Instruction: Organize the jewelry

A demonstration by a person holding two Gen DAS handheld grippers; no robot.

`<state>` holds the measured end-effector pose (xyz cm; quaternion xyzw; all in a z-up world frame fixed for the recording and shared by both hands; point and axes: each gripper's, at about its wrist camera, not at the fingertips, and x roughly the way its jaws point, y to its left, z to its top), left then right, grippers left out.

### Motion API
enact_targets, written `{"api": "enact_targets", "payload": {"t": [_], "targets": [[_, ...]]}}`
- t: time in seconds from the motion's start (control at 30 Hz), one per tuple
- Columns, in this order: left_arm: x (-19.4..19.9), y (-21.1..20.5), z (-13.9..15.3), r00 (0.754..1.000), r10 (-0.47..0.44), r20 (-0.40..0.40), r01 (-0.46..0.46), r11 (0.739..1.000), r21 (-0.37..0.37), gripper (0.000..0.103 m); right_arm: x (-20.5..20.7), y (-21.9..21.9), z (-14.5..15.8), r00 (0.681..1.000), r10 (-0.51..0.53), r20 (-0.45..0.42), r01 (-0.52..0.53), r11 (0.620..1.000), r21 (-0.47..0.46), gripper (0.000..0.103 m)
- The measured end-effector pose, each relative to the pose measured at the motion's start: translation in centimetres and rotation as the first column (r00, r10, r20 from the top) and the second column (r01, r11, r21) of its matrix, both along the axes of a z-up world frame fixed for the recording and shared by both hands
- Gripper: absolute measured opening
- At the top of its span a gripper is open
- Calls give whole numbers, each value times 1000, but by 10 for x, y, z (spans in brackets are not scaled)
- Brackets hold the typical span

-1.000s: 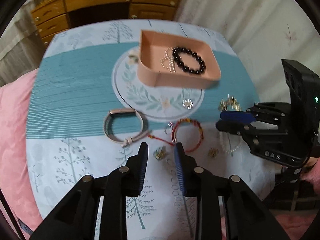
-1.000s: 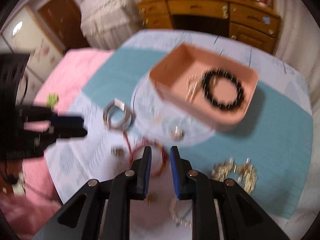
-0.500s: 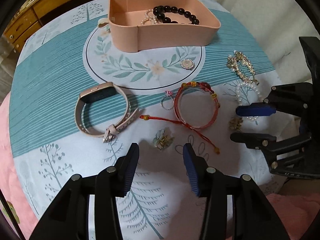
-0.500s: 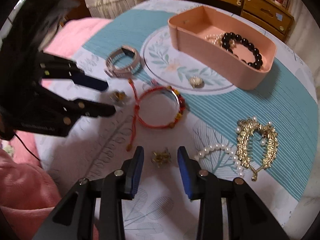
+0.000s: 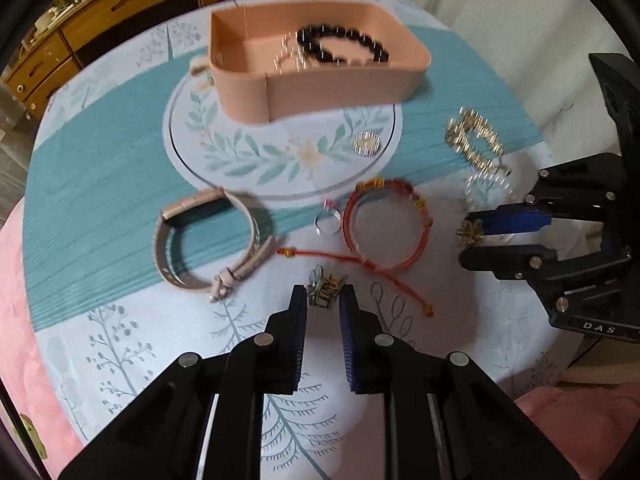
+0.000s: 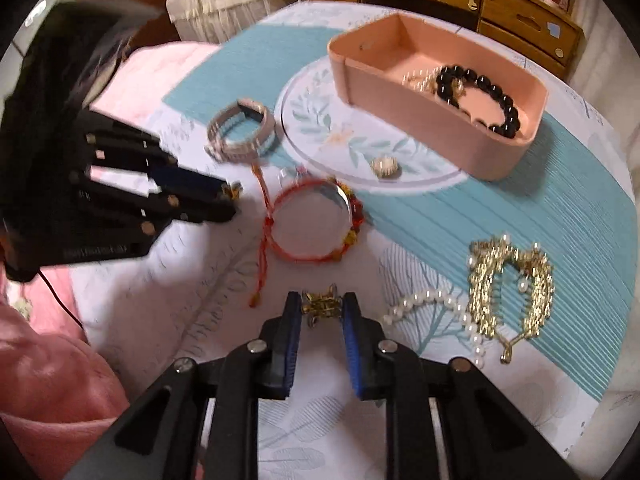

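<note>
Left wrist view: the left gripper (image 5: 323,300) points steeply down at the table (image 5: 120,320). Its jaws are closing, and a small gold earring (image 5: 325,287) sits between the tips, the pads against its sides. At 12 o'clock from the gripper stands a pink tray (image 5: 320,88) holding a black bead bracelet (image 5: 344,44). At 10 o'clock lies a pink watch (image 5: 212,240). A silver ring (image 5: 328,222) and a red cord bracelet (image 5: 386,226) lie just beyond the tips, at 12 to 1 o'clock. A round brooch (image 5: 366,144) lies between the bracelet and the tray. At 3 o'clock the right gripper (image 5: 468,236) is seen side-on with a second gold earring (image 5: 470,233) at its tips. A gold chain bracelet (image 5: 476,144) lies at 2 o'clock.

Right wrist view: the right gripper (image 6: 322,306) has its jaws closing, and the gold earring (image 6: 321,304) is pinched between the blue pads. A pearl strand (image 6: 436,306) lies at 3 o'clock, touching the gold chain bracelet (image 6: 512,280). The red cord bracelet (image 6: 316,220) is at 12 o'clock, the pink tray (image 6: 432,120) at 1 o'clock, and the left gripper (image 6: 232,200) at 10 o'clock.
</note>
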<state>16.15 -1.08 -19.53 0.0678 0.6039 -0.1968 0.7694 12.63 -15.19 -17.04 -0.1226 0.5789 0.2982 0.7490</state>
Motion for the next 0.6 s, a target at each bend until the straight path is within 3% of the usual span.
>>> {"api": "enact_targets", "payload": {"t": [0.33,0.6], "targets": [[45,-2,66,995,6,95,-3,999,-39,14,43,-1,57,989,-86,116,75,992,102,20],[97,-12,103,981,-1,194,13,998,-58,14,88,-16,94,950,-241,200,206,962,181,20]]}}
